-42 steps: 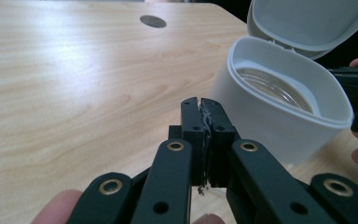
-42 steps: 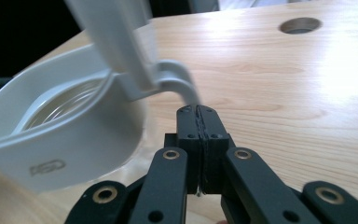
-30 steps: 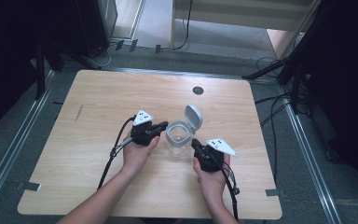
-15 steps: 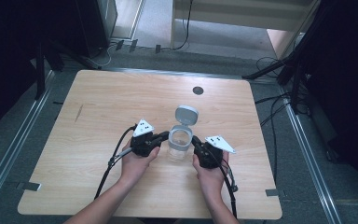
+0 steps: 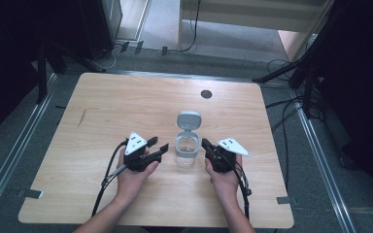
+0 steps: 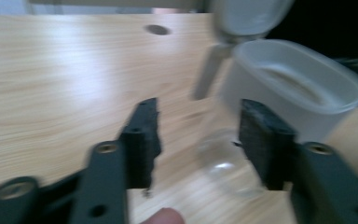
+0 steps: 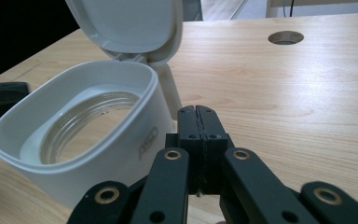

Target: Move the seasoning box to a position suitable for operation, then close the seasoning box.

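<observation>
Jar (image 5: 187,149) stands upright near the table's (image 5: 126,97) middle, toward your edge, between your two grippers. It has a clear body, a white collar and a flip lid (image 5: 189,119) hinged open on the far side, leaning away from you.

Key relation: the jar lies straight ahead of the left gripper (image 5: 156,146) and slightly to that gripper's right, just beside its tips. Its long axis is vertical, so a side-on approach meets the round wall. In the left gripper view, the right jaw stands in front of the jar's lower clear part; contact cannot be told because of blur.

Left gripper: jaws well apart, holding nothing.

Right gripper (image 5: 207,145): jaws pressed together with only a seam between them, nothing pinched. It sits just beside the jar on the other side; in the right gripper view the collar (image 7: 121,135) is close on the left of the tips.

Judgement: both grippers are about equally near. Yours on the left is the one ready to grasp; shift it slightly rightward so the jar body sits between the jaws.
</observation>
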`<state>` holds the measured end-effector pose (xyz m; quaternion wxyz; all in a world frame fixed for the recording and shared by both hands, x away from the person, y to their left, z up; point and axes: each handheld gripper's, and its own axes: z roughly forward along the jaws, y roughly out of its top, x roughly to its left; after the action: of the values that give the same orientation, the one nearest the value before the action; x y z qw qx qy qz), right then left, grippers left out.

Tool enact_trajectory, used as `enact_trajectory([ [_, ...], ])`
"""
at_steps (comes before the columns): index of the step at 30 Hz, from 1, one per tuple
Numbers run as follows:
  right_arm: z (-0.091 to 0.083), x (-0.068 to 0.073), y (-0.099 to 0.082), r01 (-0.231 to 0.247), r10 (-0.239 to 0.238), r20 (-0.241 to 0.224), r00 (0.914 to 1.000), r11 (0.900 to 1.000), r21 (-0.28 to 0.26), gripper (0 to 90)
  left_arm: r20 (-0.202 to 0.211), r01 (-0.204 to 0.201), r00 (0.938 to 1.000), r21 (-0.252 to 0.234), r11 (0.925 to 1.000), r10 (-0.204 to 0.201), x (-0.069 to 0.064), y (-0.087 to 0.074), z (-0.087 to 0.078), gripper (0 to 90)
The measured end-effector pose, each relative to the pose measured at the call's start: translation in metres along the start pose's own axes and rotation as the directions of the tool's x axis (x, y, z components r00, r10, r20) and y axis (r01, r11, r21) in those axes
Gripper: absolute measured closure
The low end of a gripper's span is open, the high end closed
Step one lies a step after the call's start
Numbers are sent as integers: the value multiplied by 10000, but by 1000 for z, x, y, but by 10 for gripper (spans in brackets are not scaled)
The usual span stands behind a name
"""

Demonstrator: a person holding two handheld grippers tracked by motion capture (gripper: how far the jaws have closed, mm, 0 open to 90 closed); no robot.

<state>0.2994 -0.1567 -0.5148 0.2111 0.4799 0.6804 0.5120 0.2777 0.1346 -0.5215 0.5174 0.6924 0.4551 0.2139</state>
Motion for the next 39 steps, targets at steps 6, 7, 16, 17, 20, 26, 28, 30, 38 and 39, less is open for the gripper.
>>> enact_trajectory([
  [6,-4,-16,5,-304,304,-84,9995,9995,10,900,-388,999,9944,492,9938,-981,67,-30,-48,212],
  [7,-3,-19,8,-266,267,-92,9996,9996,45,900,-514,1043,9935,560,9930,-1015,75,-32,-54,200],
  [16,6,-24,37,-276,273,-228,9994,9995,-128,900,-2167,1011,9723,507,9936,-879,128,-50,-118,156],
  [17,8,-23,40,-314,311,-281,9991,9995,-106,900,-2373,1064,9671,484,9931,-920,131,-51,-121,157],
  [20,14,-22,50,-404,403,-466,9981,9992,-5,900,-2178,1649,9634,216,9861,-1563,139,-55,-125,158],
  [26,26,-17,78,-342,329,-535,9980,9991,-246,900,-1937,1506,9702,130,9885,-1453,137,-56,-121,157],
  [28,28,-18,82,-350,333,-543,9980,9989,-299,900,-1879,1552,9706,95,9878,-1506,137,-57,-121,157],
  [30,31,-18,89,-448,422,-775,9961,9985,-321,900,-1855,1705,9685,69,9853,-1663,139,-57,-121,157],
  [38,21,-13,88,-183,171,-1953,9806,9998,-44,900,-1809,1697,9698,181,9853,-1637,140,-56,-120,158],
  [39,20,-13,86,-87,76,-2047,9788,10000,-45,900,-1802,1713,9696,179,9851,-1653,140,-56,-120,158],
])
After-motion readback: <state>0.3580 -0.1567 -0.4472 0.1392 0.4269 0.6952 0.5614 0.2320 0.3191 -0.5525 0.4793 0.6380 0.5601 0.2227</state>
